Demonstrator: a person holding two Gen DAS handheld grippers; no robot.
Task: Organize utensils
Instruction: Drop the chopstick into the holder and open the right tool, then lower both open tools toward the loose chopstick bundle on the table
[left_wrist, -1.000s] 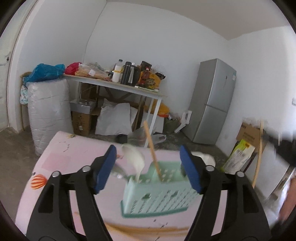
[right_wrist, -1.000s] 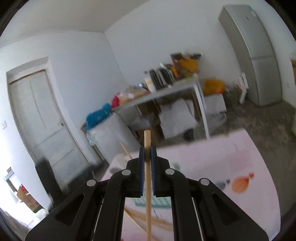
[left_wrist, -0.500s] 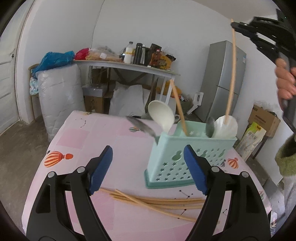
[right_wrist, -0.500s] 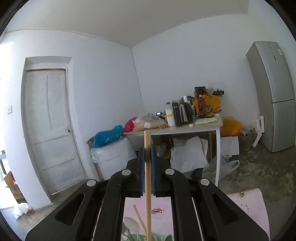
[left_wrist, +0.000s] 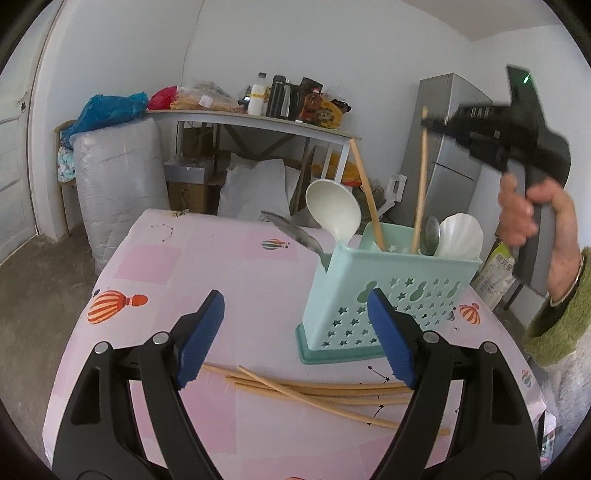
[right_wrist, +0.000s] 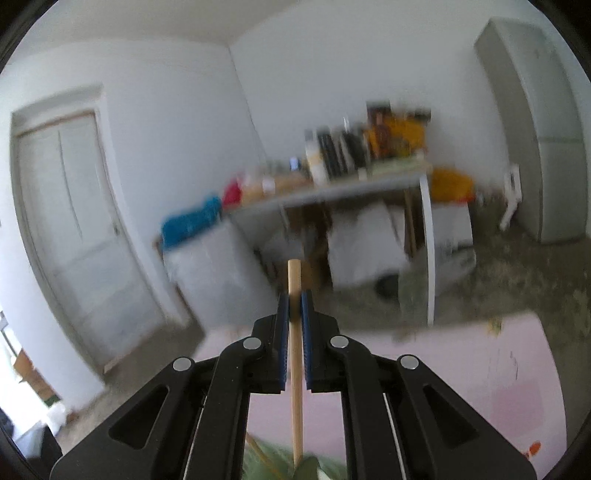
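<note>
A mint-green utensil caddy (left_wrist: 388, 295) stands upright on the pink table. It holds a white ladle (left_wrist: 332, 210), a metal spoon (left_wrist: 295, 232), a slanted chopstick (left_wrist: 369, 199) and a white shell-shaped spoon (left_wrist: 461, 234). My right gripper (left_wrist: 430, 123) hangs above it, shut on a chopstick (left_wrist: 421, 184) whose lower end reaches into the caddy. In the right wrist view that gripper (right_wrist: 294, 299) pinches the chopstick (right_wrist: 295, 369) upright. My left gripper (left_wrist: 295, 306) stands open, low over the table, in front of the caddy, with nothing gripped. Several loose chopsticks (left_wrist: 314, 391) lie just beyond its fingers.
The pink tablecloth (left_wrist: 221, 258) carries balloon prints. A hand (left_wrist: 524, 214) with a green sleeve (left_wrist: 554, 314) holds the right gripper at the right edge. Behind stand a cluttered white table (left_wrist: 258, 122), a grey fridge (left_wrist: 443, 147), a wrapped bale (left_wrist: 118, 177) and a door (right_wrist: 74, 221).
The left gripper drew back from around the caddy, sank and widened a little. The right gripper came in from the right and lowered, bringing its chopstick's end down into the caddy.
</note>
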